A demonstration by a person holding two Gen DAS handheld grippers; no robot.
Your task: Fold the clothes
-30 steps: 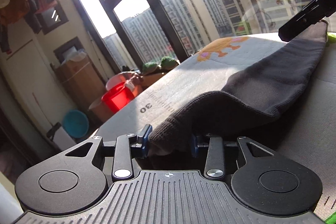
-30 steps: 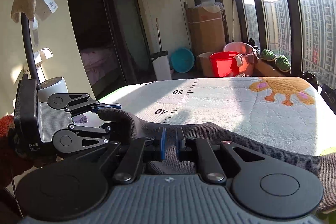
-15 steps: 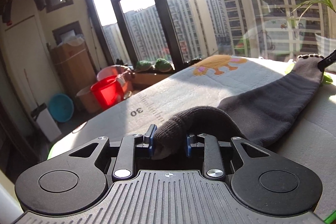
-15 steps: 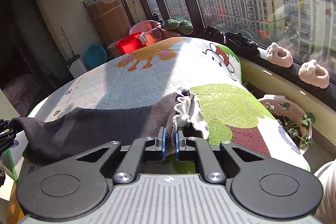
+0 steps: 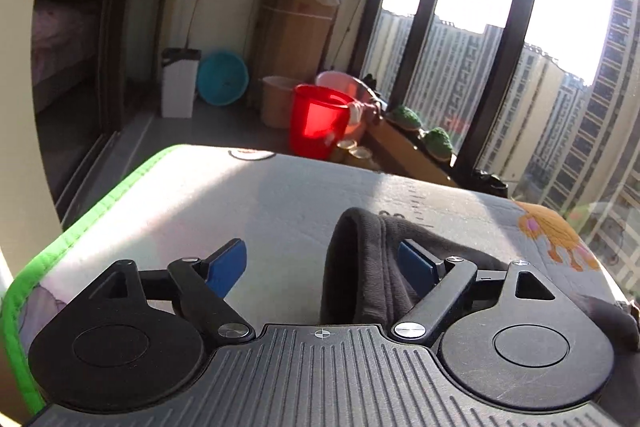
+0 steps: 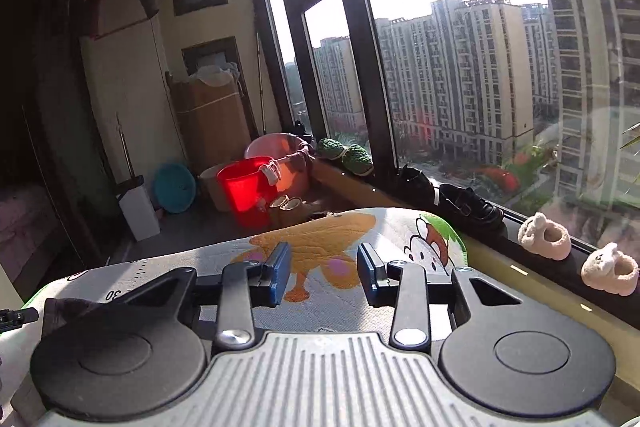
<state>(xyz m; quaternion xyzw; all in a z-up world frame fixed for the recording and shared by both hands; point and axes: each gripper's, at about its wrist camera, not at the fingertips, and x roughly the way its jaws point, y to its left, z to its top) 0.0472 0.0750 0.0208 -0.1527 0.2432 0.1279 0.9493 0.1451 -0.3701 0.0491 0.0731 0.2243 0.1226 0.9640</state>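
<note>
With both my left tool (image 5: pixel 320 263) and right tool (image 6: pixel 323 277) opening and neither clamped, the dark sock (image 5: pixel 372 259) on the surface (image 5: pixel 240 203) leans against the left tool's right pad, so I should back straight away without dragging the fold.

Dark grey garment (image 5: pixel 372 263), bunched on mat (image 5: pixel 248 203)

Your left gripper (image 5: pixel 320 269), right gripper (image 6: pixel 324 275): black linkage arms w/ silver screws, blue pads, ribbed grey housings, round black discs at 4 & 8 o'clock.
</note>
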